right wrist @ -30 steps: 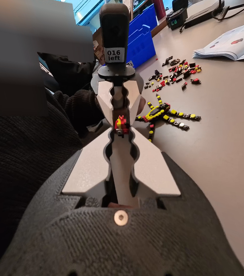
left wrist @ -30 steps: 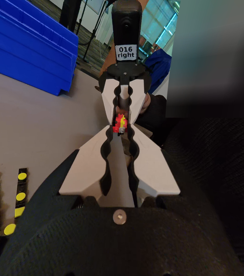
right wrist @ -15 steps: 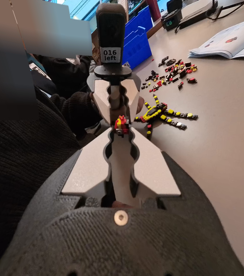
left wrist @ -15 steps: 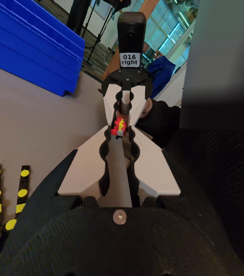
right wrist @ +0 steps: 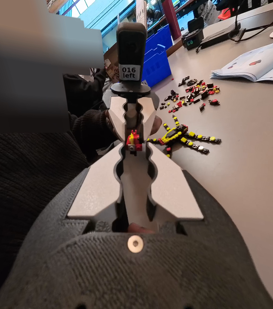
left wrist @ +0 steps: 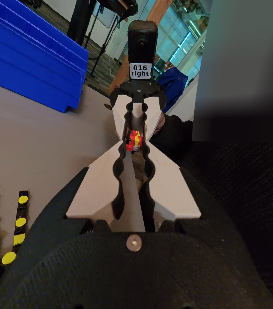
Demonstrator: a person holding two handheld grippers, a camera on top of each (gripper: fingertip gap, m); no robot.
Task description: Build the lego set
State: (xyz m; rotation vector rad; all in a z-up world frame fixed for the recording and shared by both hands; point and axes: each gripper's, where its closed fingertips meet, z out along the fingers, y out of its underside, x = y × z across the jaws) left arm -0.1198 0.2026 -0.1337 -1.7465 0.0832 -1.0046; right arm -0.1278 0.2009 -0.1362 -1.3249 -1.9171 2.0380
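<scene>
Left wrist view looks along the left gripper point(left wrist: 133, 147), whose white fingers with wavy black liners converge on a small red and yellow lego sub-assembly point(left wrist: 134, 141) held in the air above the edge of the grey table point(left wrist: 32, 150). Facing it tip to tip is the right gripper point(left wrist: 135, 133), its fingers closed on the far side of the same piece, so both grippers pinch it from opposite ends. This looks like a two-handed press or a hand-over, with the piece lifted off the table so both tools can reach it. In the right wrist view the sub-assembly point(right wrist: 133, 142) shows a small red spike pointing up and a grey studded block point(right wrist: 131, 148) at its lower end, facing this camera. Its long axis seems to run roughly upright, across the line joining the two grippers, though it is too small to be sure. On the table beyond lie a spider-like black and yellow model point(right wrist: 175, 135) with its legs spread, a scatter of loose pieces point(right wrist: 194, 93), an open instruction booklet point(right wrist: 256, 65) and a blue bin point(right wrist: 157, 66).
</scene>
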